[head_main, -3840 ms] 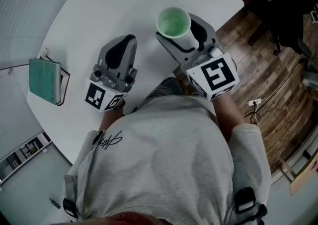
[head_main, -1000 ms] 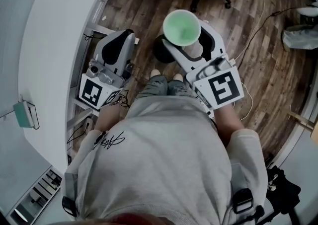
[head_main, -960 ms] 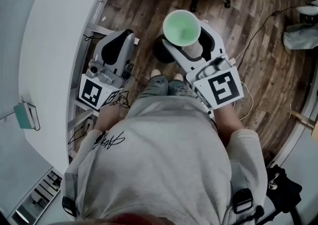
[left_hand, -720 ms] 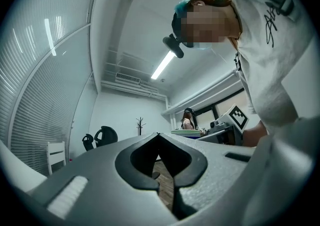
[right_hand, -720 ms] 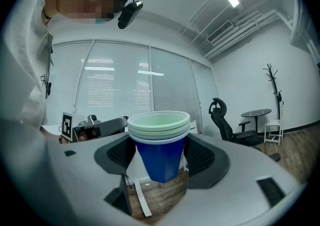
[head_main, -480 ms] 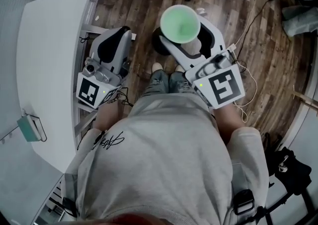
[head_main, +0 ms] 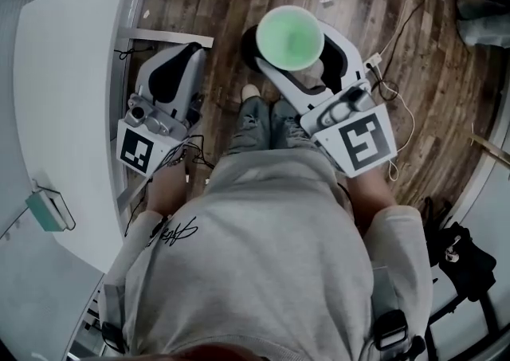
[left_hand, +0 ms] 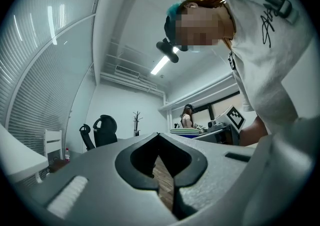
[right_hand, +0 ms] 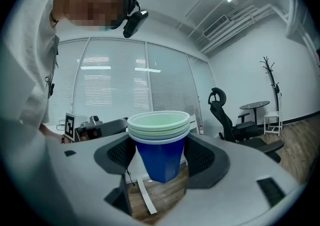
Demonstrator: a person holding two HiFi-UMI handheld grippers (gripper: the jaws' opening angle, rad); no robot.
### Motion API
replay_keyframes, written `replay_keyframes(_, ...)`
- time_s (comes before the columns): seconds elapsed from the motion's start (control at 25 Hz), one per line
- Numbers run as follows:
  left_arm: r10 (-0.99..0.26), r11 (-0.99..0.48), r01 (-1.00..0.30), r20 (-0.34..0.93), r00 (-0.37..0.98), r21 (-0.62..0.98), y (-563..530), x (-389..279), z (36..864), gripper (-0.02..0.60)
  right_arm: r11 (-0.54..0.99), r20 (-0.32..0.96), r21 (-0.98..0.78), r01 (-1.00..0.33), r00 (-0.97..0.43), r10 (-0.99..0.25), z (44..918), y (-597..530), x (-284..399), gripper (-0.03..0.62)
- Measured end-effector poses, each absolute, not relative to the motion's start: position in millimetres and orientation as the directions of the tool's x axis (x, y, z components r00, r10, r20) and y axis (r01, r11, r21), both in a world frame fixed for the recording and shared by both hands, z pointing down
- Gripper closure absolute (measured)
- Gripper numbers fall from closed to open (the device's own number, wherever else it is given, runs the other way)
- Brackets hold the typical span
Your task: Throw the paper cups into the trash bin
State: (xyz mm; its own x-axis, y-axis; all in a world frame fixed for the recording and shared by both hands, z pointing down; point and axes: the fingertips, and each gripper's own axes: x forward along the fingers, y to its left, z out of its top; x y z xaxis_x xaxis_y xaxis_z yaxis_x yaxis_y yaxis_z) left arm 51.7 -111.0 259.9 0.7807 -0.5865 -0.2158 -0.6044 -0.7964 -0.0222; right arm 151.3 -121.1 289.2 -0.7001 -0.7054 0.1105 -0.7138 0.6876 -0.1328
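Clamped upright between the jaws of the right gripper (right_hand: pixel 161 159), rims up: nested blue paper cups with pale green insides (right_hand: pixel 160 137). Jaws of the left gripper (left_hand: pixel 161 172) closed together, empty. Trash bin nowhere seen.

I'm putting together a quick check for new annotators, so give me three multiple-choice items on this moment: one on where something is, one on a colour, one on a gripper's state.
1. Where is the stack of paper cups?
A. On the white table
B. Between the jaws of the right hand-held gripper
C. On the wooden floor

2. What colour is the stack's outer wall?
A. Red
B. Yellow
C. Blue

3. How does the left hand-held gripper stand?
A. Shut, holding nothing
B. Open around a cup
C. Shut on a cup

Answers:
1 B: the right gripper view shows the stack clamped between the two pads.
2 C: the wall below the pale green rims is blue.
3 A: the left gripper view shows its jaws meeting with nothing between them.
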Motion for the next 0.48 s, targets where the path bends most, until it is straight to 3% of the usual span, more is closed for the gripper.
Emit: replay_keyframes(0.48,-0.604,-0.795,-0.606,-0.159,0.781,0.041,-126.9,46.3,317.5,0.578,0.715,0.178,-0.171,-0.678,-0.734,-0.655,365.7,-135.2,137.0,0.292)
